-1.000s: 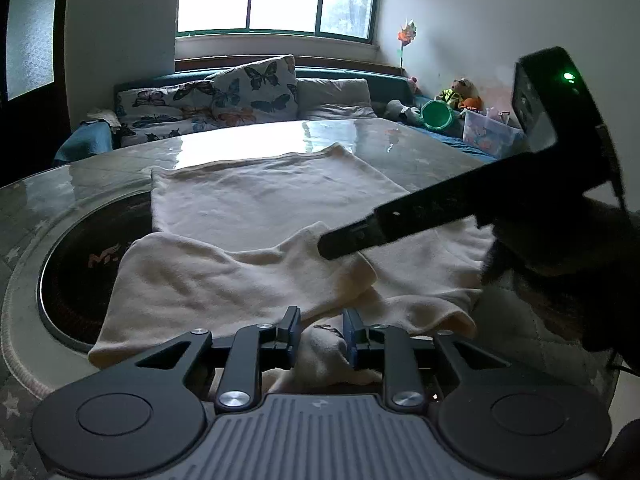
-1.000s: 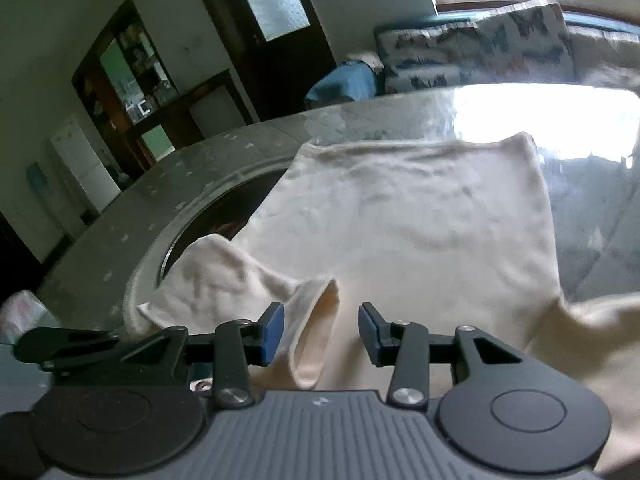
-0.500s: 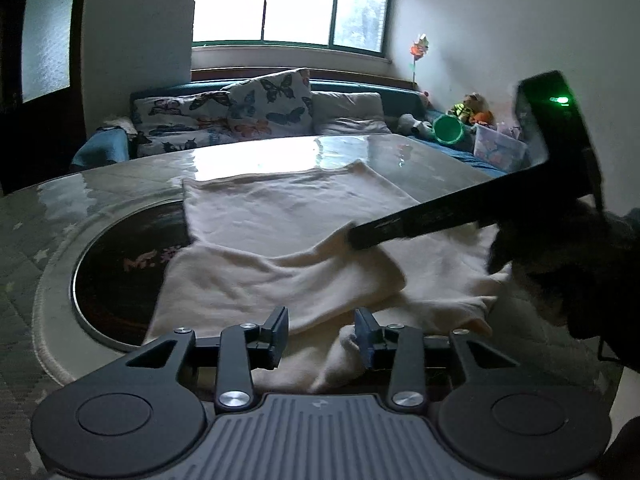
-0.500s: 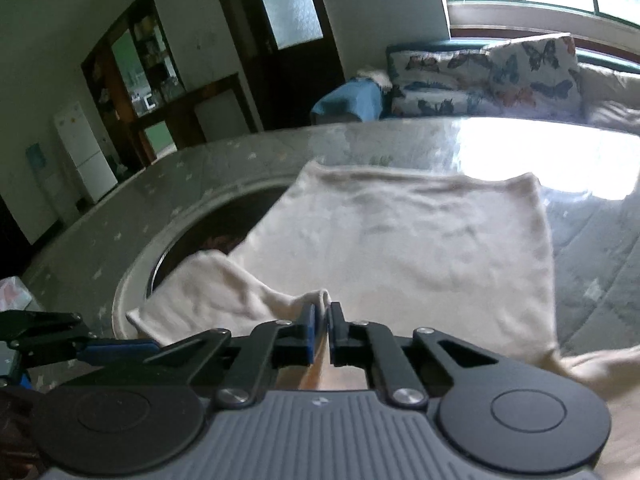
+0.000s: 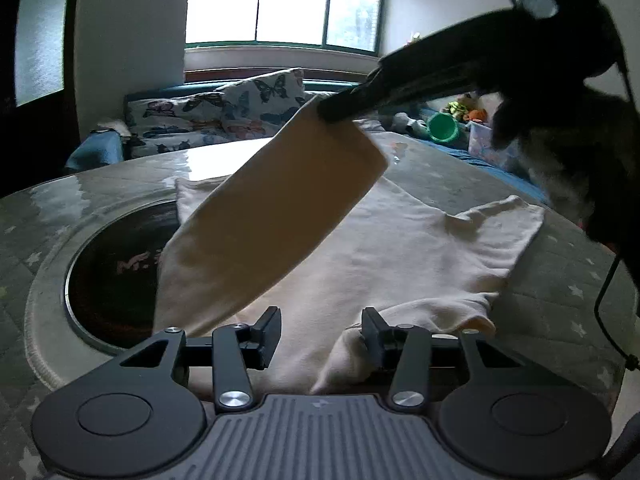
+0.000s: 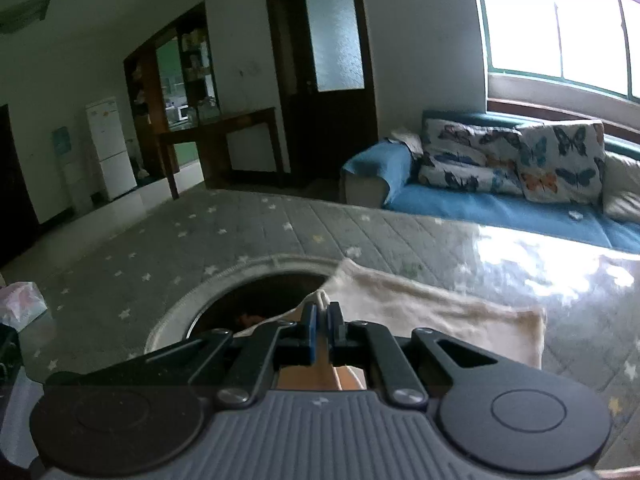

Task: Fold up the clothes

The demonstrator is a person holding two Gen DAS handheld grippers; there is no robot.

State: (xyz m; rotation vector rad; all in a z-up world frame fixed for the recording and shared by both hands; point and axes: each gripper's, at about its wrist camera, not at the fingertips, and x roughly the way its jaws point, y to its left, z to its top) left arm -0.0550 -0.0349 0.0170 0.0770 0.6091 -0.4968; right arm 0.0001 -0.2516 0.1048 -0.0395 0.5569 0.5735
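Right gripper [image 5: 332, 110], at upper centre of the left view, pinches a cream sleeve [image 5: 280, 216], lifted off the garment [image 5: 400, 248] on the table [image 5: 560, 312]. Left gripper [image 5: 320, 332], bottom centre, is opening over cloth, gripping nothing.

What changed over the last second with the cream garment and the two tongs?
The right tongs closed on the sleeve and lifted it off the table. The left tongs are opening, with cloth lying between them. The garment body stayed spread flat.

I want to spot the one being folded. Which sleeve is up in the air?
The sleeve pinched in the right claw is lifted; the other sleeve lies flat on the table.
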